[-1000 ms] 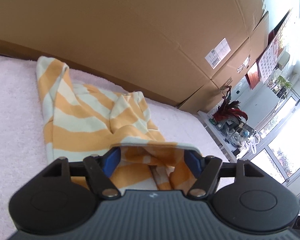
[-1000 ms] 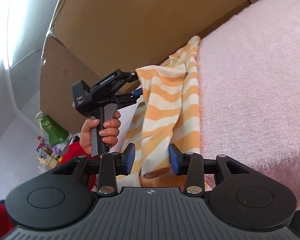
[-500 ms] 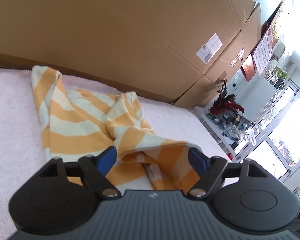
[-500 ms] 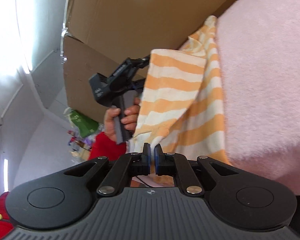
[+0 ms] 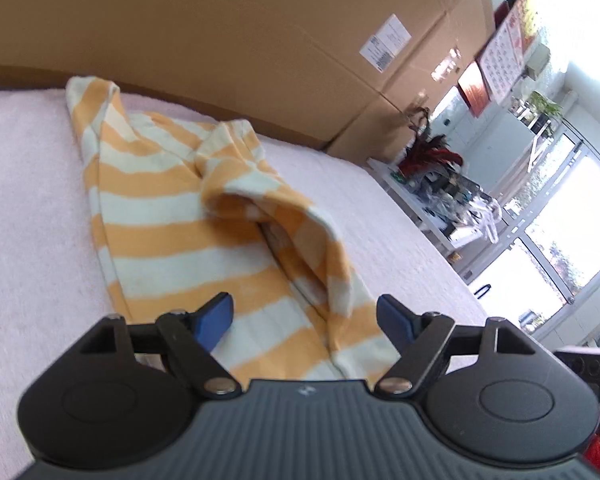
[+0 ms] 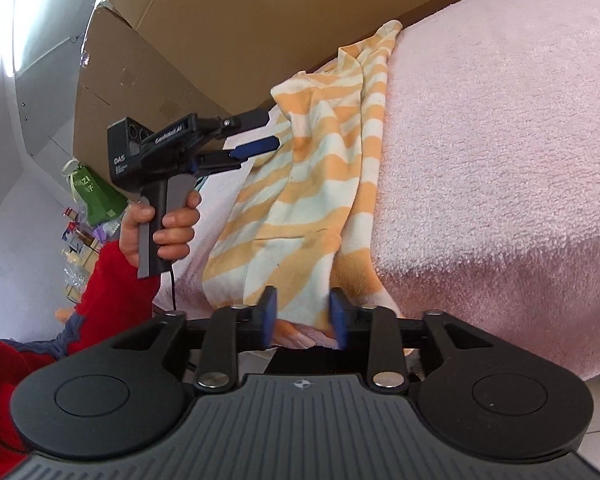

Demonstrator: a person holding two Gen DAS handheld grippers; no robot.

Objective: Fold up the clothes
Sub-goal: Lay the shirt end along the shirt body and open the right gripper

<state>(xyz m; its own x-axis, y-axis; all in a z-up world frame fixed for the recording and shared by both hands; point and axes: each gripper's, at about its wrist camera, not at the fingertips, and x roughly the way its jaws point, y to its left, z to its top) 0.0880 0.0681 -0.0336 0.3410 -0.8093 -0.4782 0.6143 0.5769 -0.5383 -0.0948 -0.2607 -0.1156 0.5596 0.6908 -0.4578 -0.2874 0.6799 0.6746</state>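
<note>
An orange and cream striped garment (image 5: 172, 216) lies rumpled on the pink towel-covered surface (image 5: 28, 200), with one fold humped along its right side. My left gripper (image 5: 304, 316) is open just above the near hem, its blue pads clear of the cloth. In the right wrist view the garment (image 6: 320, 184) drapes over the surface's front edge. My right gripper (image 6: 303, 312) is at the hanging hem and its jaws are opening; the cloth hangs between the pads without being pinched. The left gripper (image 6: 270, 130) shows there too, open beside the garment's left edge.
Large cardboard boxes (image 5: 220, 32) stand right behind the surface. A hand (image 6: 168, 224) in a red sleeve holds the left gripper's handle. A cluttered white shelf (image 5: 440, 200) and bright glass doors lie to the right. The pink surface (image 6: 500, 140) drops off at its front edge.
The left gripper let go of the raised hem and drew back; the cloth sank onto the surface. The right jaws shut on the hanging hem half a second ago and have parted again.
</note>
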